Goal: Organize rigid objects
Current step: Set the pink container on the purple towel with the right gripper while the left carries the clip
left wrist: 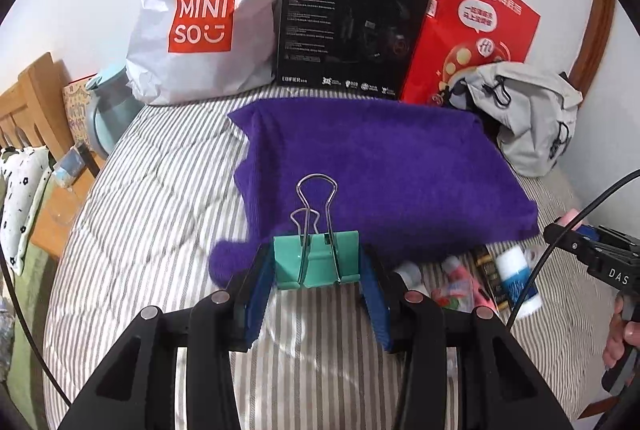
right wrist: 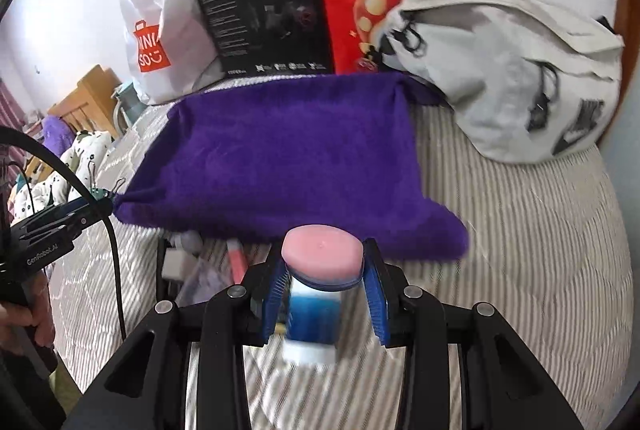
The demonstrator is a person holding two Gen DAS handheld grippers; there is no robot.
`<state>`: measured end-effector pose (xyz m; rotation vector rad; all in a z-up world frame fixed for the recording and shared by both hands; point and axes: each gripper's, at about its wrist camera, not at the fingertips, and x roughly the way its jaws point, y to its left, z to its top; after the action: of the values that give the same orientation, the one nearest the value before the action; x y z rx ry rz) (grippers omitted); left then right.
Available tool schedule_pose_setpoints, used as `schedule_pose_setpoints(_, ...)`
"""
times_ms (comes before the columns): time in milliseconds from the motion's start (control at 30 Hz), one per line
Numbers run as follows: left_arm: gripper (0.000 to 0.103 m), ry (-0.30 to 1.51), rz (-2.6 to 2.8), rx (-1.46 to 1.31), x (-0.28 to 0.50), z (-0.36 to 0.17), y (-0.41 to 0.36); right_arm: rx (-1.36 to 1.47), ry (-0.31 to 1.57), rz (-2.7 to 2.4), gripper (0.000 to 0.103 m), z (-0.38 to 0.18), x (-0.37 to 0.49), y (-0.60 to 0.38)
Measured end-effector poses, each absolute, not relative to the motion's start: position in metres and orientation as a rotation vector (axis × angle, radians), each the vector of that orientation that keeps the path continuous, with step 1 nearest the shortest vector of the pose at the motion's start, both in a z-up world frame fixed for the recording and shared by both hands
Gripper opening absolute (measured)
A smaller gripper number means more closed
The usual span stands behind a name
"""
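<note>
Left gripper (left wrist: 316,266) clamped the green clip (left wrist: 317,260) above the striped bed (left wrist: 160,198), beside the purple towel (left wrist: 380,170). Right gripper (right wrist: 324,266) squeezed a pink-capped bottle (right wrist: 320,278) near that towel's edge.

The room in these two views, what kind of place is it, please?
Most likely a bedroom in a home. The work surface is a bed with a striped quilt, a wooden headboard stands at one end, and a patterned pillow lies beside it. Shopping bags lean against the wall.
</note>
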<state>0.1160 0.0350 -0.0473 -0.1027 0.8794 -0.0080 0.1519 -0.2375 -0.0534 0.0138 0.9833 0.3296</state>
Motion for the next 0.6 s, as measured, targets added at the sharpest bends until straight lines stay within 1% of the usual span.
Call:
schedule_pose_setpoints(167, 0.041, 0.879, -0.007, -0.098, 0.143, -0.047, 0.037, -0.02, 0.973, 0.348, 0.037, -0.058, 0.191, -0.226)
schedule_pose_setpoints(600, 0.041, 0.907, 0.012, -0.115, 0.2, -0.067, 0.04, -0.117, 1.028, 0.374, 0.037, -0.096, 0.303, -0.198)
